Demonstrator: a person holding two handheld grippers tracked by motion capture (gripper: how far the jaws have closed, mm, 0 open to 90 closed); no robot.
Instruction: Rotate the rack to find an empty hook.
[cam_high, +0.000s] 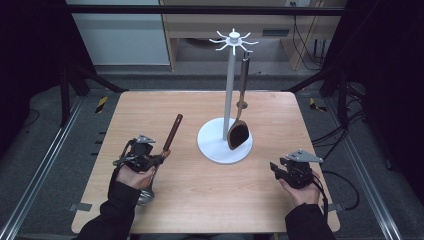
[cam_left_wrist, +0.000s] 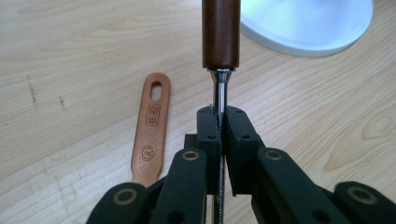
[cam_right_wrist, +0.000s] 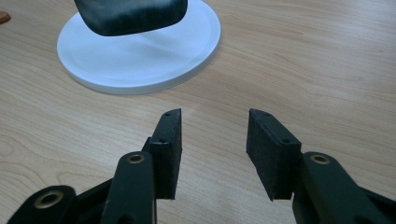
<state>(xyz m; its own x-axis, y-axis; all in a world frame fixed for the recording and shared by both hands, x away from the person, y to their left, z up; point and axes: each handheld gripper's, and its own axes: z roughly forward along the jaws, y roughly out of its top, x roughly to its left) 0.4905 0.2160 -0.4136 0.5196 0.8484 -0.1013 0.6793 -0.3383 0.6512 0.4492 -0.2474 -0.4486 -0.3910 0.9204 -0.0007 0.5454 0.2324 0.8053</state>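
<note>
L gripper (cam_left_wrist: 219, 122) pinches the thin metal neck of a ladle (cam_high: 165, 150), jaws tight on it, near the table's (cam_high: 200, 200) left front. Its brown handle points up twd the stand. R gripper (cam_right_wrist: 214, 140) sits low at right, jaws spread, nothing btwn them. Farther back, a white stand (cam_high: 225, 142) w/ a dark spatula (cam_high: 239, 134) hanging.
</note>
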